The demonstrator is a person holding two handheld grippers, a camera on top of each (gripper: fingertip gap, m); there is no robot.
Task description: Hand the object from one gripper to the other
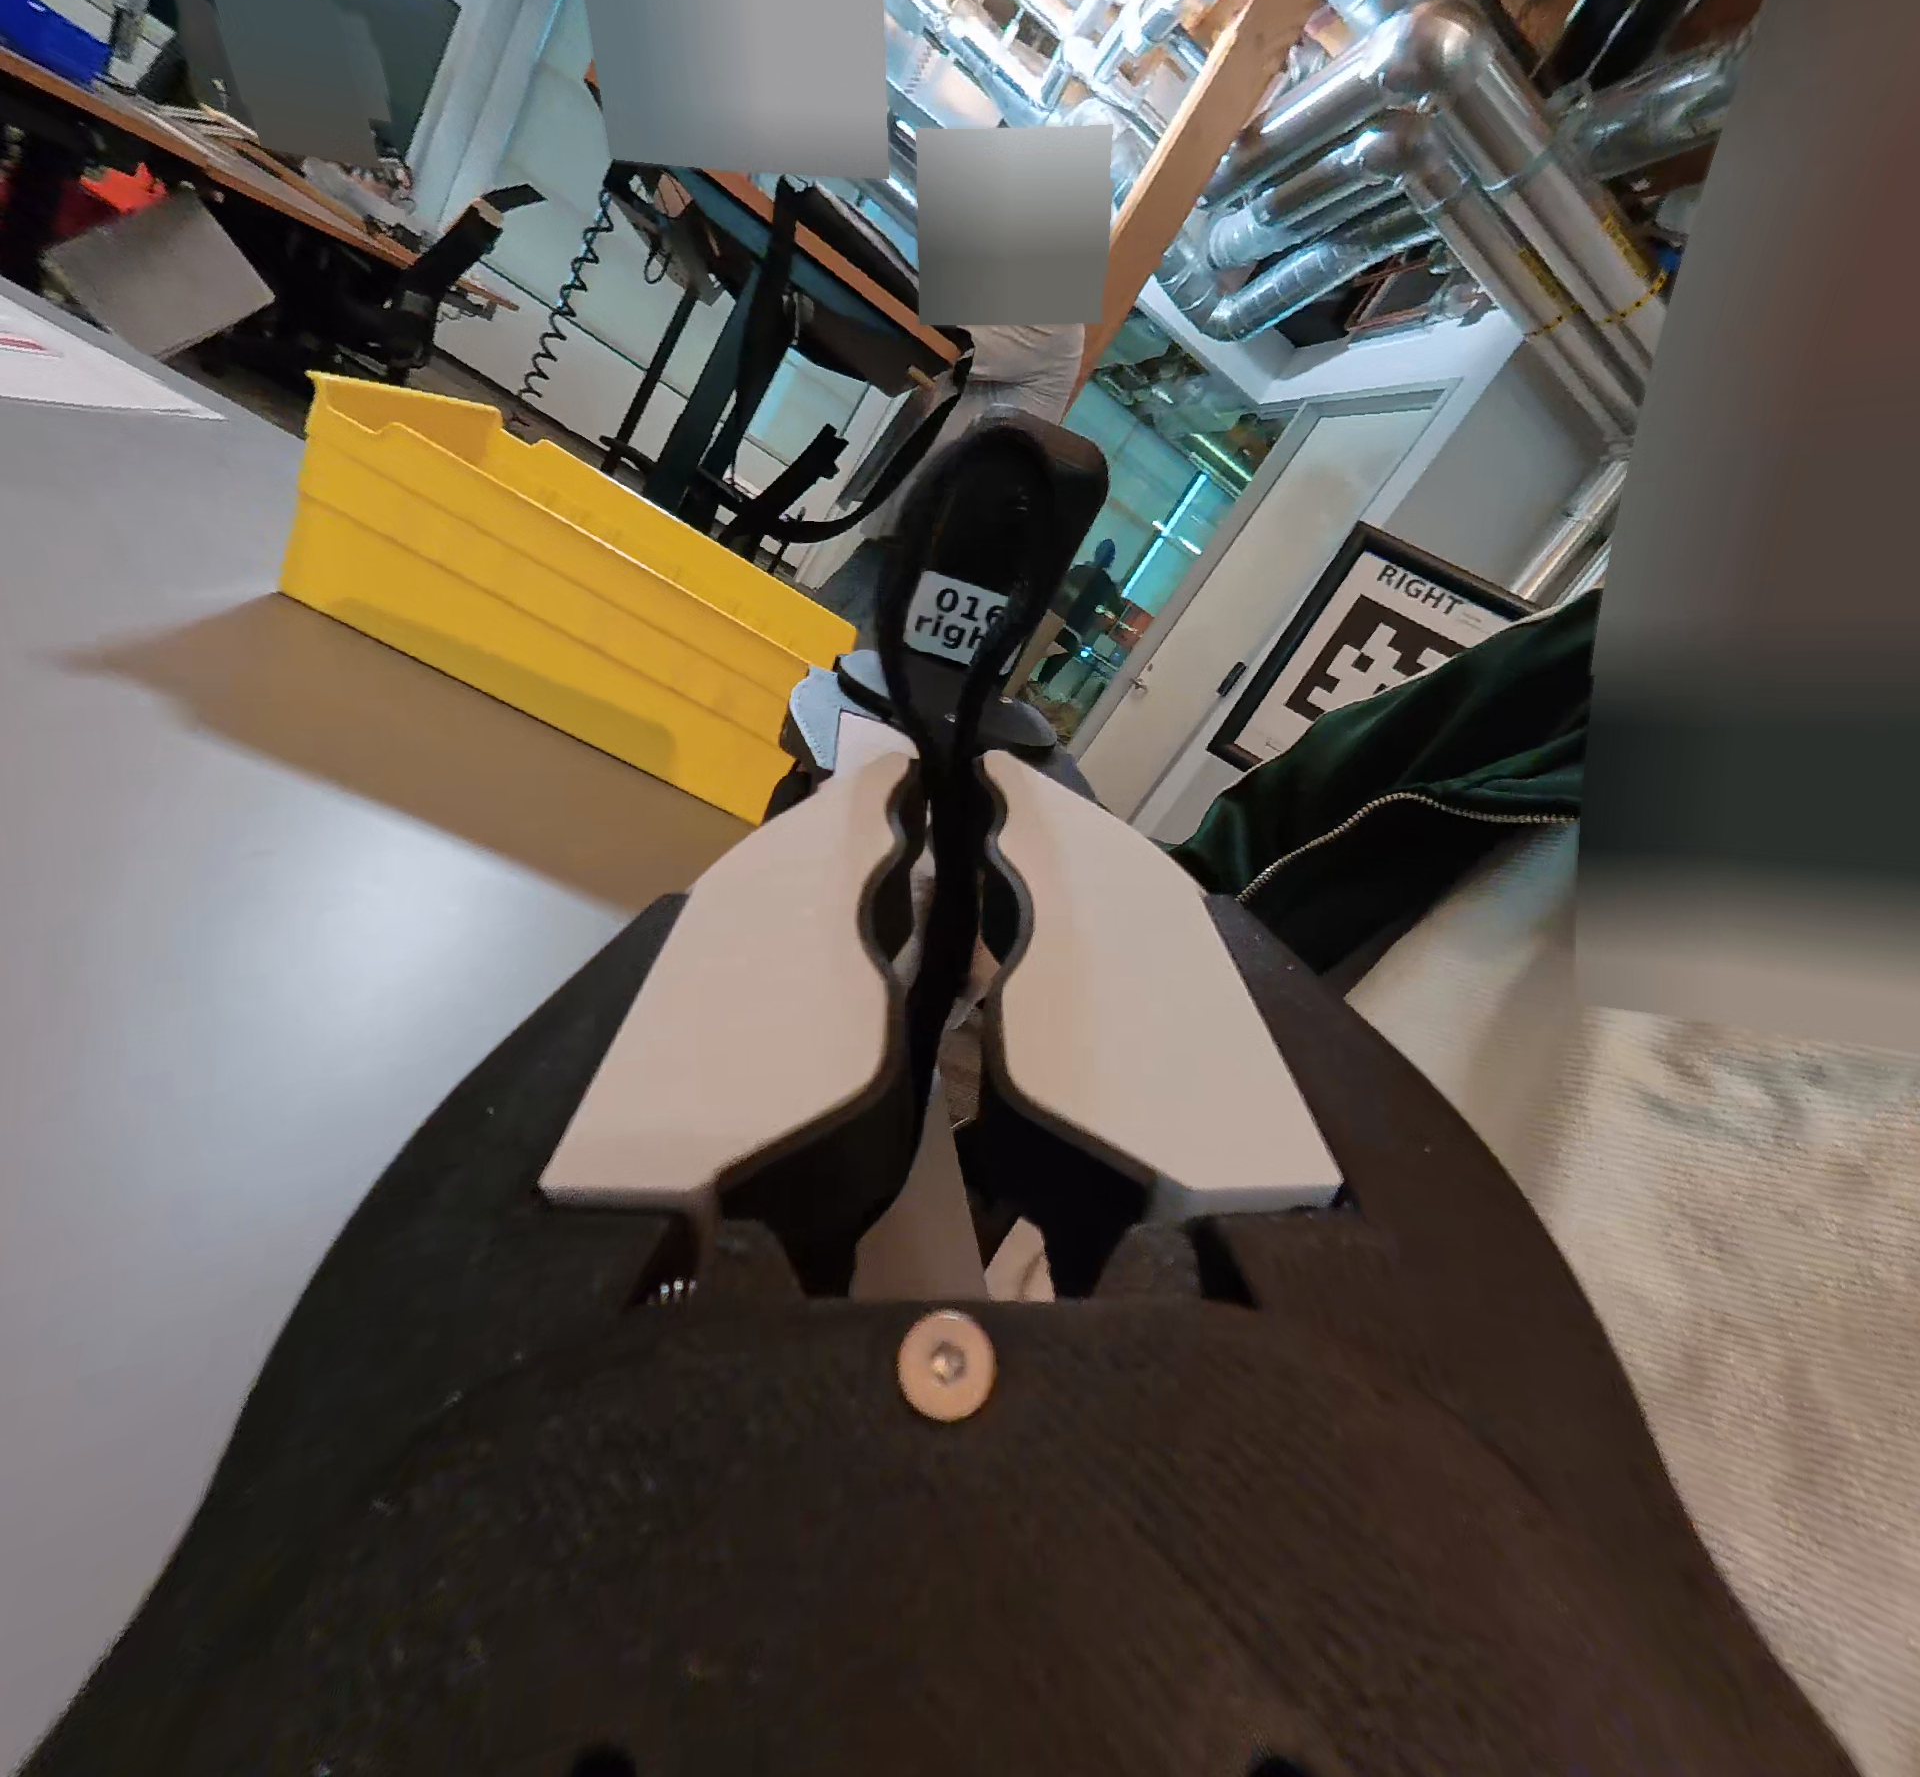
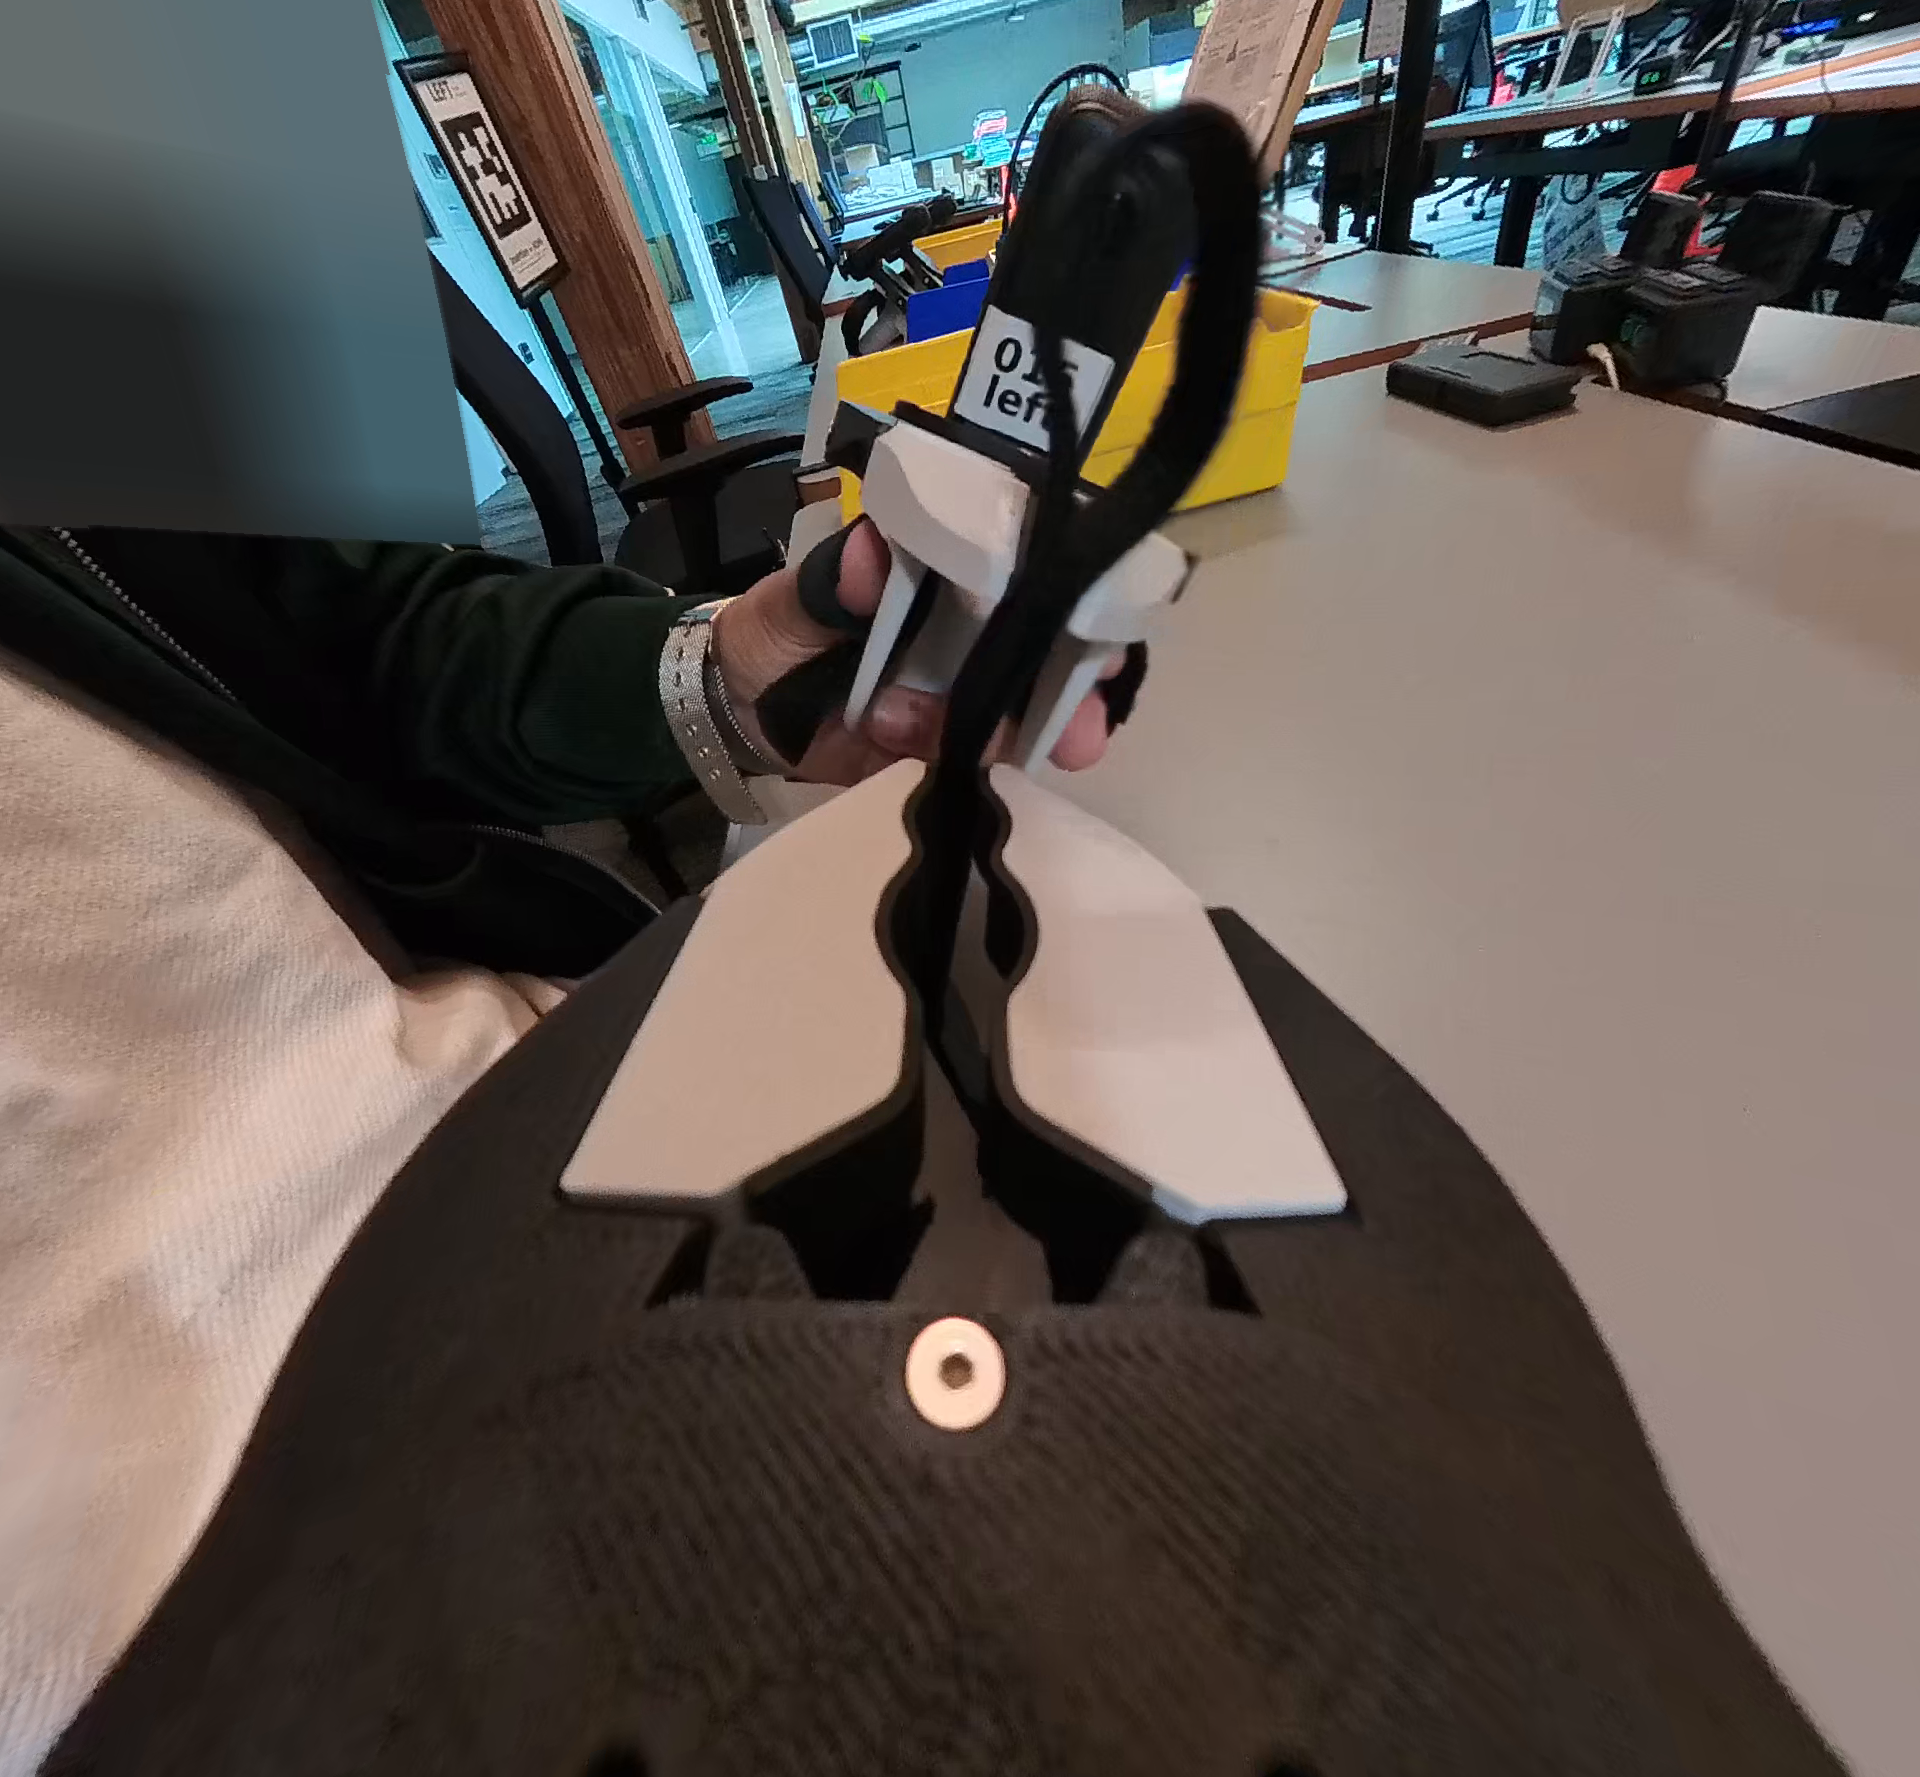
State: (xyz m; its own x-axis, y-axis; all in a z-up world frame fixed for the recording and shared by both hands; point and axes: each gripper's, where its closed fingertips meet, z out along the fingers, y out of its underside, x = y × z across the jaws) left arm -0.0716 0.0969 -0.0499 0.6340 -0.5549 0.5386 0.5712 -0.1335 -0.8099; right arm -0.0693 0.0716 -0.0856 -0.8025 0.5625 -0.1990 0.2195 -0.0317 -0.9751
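Black cord, looped, pinched at once by both grippers above a grey table.

Item: black cord (image 2: 1049, 688), seen running through the closed white fingers of the right gripper (image 2: 958, 797) and up into the left gripper (image 1: 943, 792), whose jaws are likewise clamped on it; its loop is raised over the facing gripper. In the right wrist view the left gripper is held by a hand (image 2: 821, 678) in a dark green sleeve (image 2: 436, 678). Yellow bin (image 1: 540, 574) is set on the grey table (image 1: 208, 844), well behind the exchange.
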